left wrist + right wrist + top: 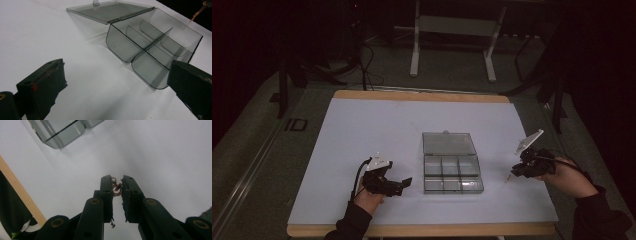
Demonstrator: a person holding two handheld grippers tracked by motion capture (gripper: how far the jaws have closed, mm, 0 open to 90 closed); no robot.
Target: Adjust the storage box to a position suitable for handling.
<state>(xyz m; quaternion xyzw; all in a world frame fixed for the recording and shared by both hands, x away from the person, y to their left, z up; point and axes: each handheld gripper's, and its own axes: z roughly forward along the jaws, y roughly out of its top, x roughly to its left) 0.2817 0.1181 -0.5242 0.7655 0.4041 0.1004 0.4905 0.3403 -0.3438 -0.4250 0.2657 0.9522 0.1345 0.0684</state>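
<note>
A clear grey compartment box [454,191] stands on the white table with its lid [448,143] folded back flat. To the left of the box my left gripper [405,184] rests low over the table with its jaws wide apart. Nothing is between the jaws, and the box wall [122,47] lies ahead of them. My right gripper [116,180] is shut on a small bronze-coloured chain trinket [117,188]. It hangs above the table to the right of the box, and a thin end of the trinket [510,176] dangles below it.
The box corner [60,135] lies ahead and to the left of my right gripper. The table's wooden front edge [22,195] is close on that side. White tabletop [372,130] stretches around the box. A metal frame [452,30] stands on the floor beyond the table.
</note>
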